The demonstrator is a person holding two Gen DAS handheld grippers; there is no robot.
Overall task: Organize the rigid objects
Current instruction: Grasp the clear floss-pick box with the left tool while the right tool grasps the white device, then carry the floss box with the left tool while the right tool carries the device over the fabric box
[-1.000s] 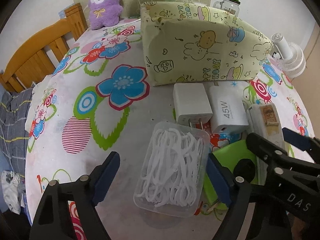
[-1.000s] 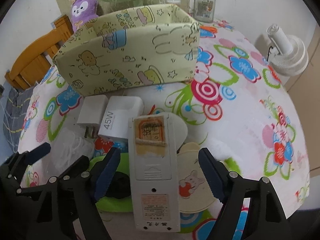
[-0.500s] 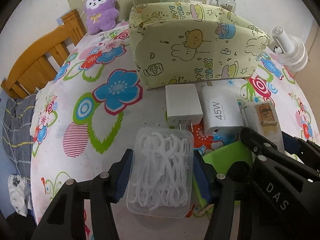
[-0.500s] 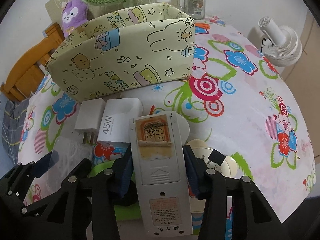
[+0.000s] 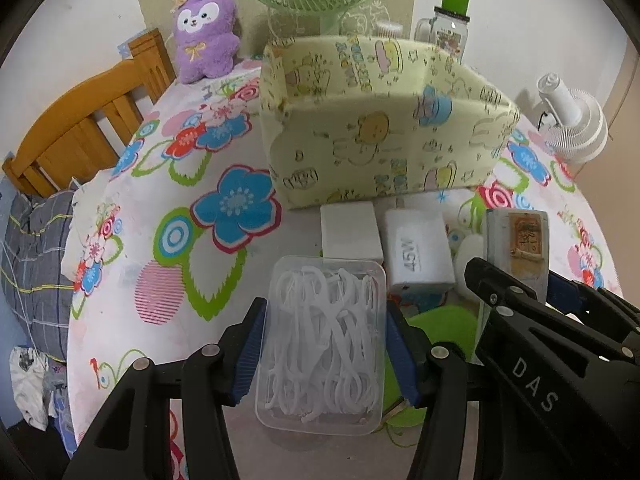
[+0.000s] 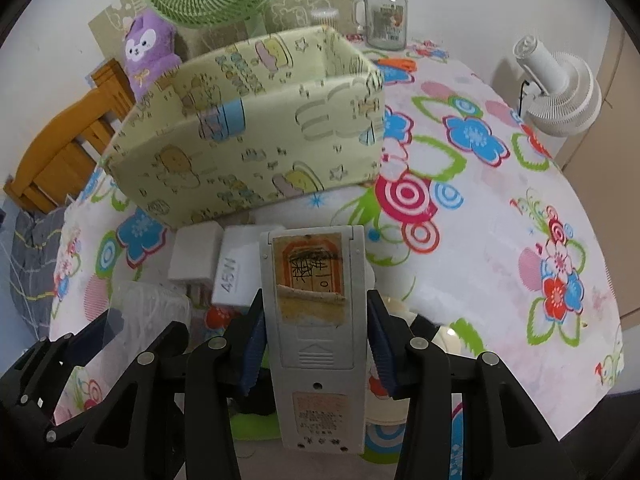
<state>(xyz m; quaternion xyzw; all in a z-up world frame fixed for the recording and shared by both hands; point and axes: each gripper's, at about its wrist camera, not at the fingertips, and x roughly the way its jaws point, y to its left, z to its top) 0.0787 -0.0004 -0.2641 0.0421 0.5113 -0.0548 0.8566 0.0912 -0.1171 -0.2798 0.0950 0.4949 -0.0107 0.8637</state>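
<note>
Floral tablecloth [image 5: 168, 216] spans the table before a white wall [image 6: 460, 0]

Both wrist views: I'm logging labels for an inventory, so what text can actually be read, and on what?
"45W": white charger.
"DAS": arm of the right hand-held gripper, seen in the left view.
Remote: stickers, unreadable.
Yellow storage box and glass jar: print too blurred.

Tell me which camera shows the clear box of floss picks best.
The left wrist view. There the floss pick box sits centred and whole between the left gripper's blue pads. The right wrist view shows only a blurry, see-through edge of it at lower left, partly behind the left gripper.
</note>
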